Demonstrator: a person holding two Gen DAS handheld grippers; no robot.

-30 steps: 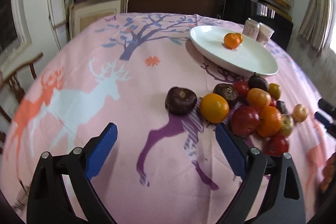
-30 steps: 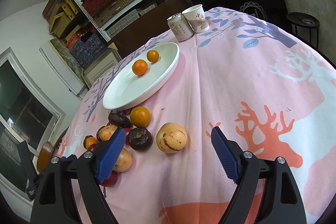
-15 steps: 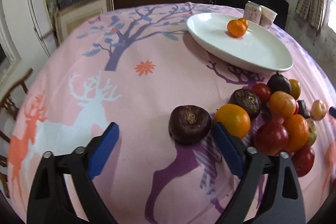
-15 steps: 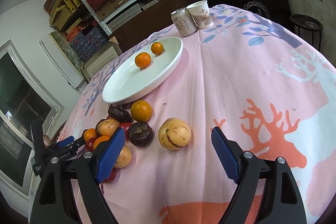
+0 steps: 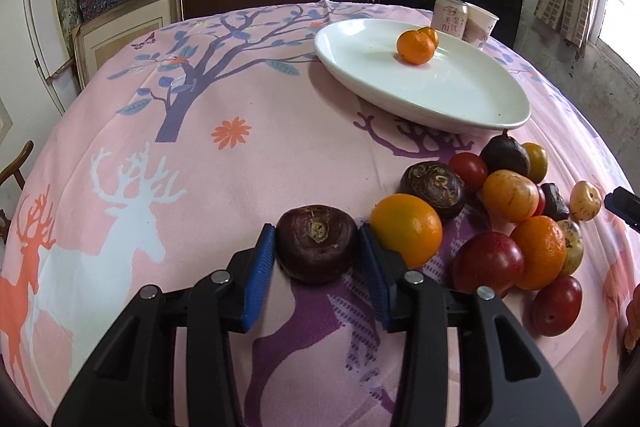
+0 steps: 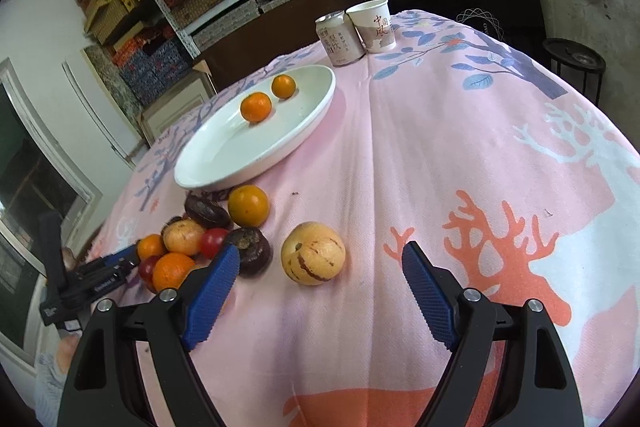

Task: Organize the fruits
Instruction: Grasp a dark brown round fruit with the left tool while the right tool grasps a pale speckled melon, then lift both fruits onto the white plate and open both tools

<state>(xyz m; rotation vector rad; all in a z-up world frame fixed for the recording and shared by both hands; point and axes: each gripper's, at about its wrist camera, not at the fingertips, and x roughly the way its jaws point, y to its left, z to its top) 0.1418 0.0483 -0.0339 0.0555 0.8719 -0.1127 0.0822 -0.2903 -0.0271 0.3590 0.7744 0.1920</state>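
Note:
My left gripper (image 5: 317,247) is shut on a dark purple round fruit (image 5: 317,245) that rests on the pink tablecloth. An orange (image 5: 406,229) touches its right finger. A heap of several red, orange and dark fruits (image 5: 508,219) lies to the right. A white oval plate (image 5: 472,95) holds two small oranges (image 5: 416,47). My right gripper (image 6: 320,267) is open and empty, with a pale yellow striped fruit (image 6: 313,258) just ahead between its fingers. The plate also shows in the right wrist view (image 6: 224,163).
A drink can (image 6: 339,38) and a paper cup (image 6: 374,26) stand behind the plate. The left gripper shows at the left edge of the right wrist view (image 6: 96,281). Shelves, boxes and a dark chair stand behind the table.
My left gripper moved forward around the dark purple fruit and closed on it. My right gripper stayed open and shifted slightly toward the pale striped fruit.

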